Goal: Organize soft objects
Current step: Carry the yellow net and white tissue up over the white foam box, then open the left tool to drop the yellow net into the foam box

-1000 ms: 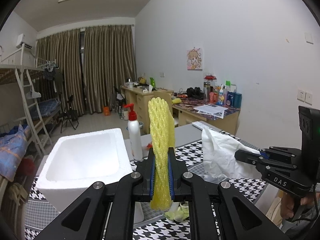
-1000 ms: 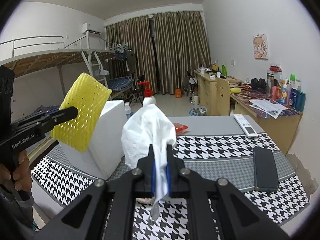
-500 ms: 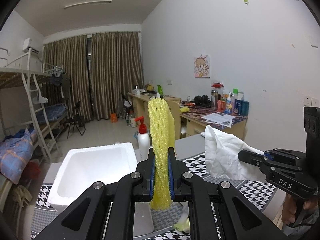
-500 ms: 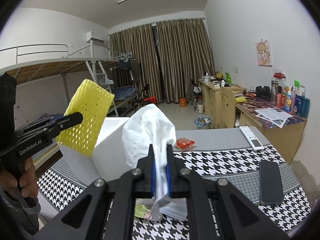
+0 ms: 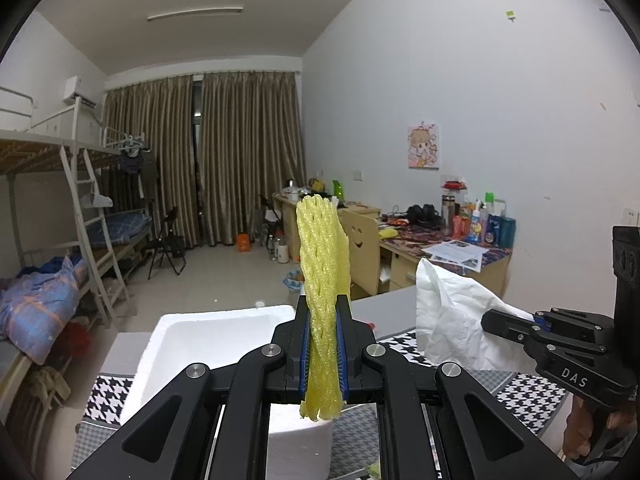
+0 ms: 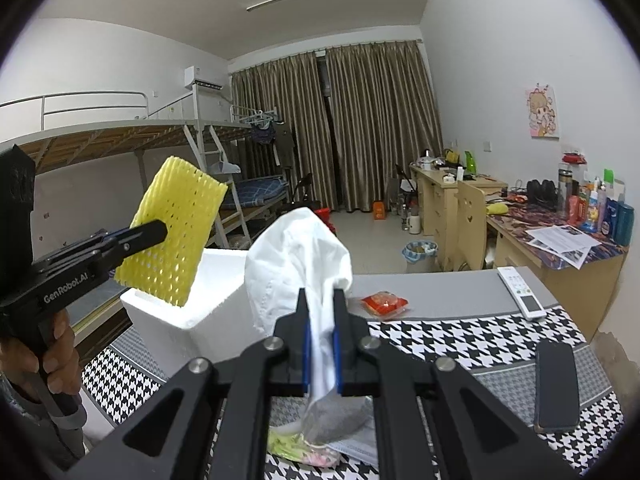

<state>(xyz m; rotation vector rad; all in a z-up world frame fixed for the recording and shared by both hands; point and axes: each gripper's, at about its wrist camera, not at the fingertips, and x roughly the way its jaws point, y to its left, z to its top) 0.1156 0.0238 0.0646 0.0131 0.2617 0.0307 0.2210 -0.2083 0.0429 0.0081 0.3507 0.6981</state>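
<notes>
the left gripper [image 5: 323,344] is clamped on a yellow foam net [image 5: 323,280], its blue pads pressed against the net's sides; the net stands upright between the jaws, its top well above them and its lower end hanging out below. seen from the right wrist camera, the same net is a flat yellow sheet held above the near corner of a white foam box [image 6: 224,304]. a hand [image 6: 56,344] grips the handle of that gripper at the left edge.

the right gripper [image 6: 321,332] is closed on a white tissue [image 6: 300,256]. the tissue billows up and forward from the jaws, and a thin tail of it hangs down beneath them. in the left wrist view the tissue juts out to the left of the right gripper's tip, held clear of the table [image 6: 460,340].

under the right gripper, on the black and white checked cloth, lies a small heap of soft yellowish and pale pieces [image 6: 304,448]. the foam box sits open on the left part of the table, with nothing visible inside it. farther along the table lie a red packet [image 6: 385,303], a white remote [image 6: 522,293] and a dark phone [image 6: 557,386]. beyond the table are a cluttered desk [image 6: 560,248], a bunk bed [image 5: 80,208] and brown curtains [image 5: 224,152].
</notes>
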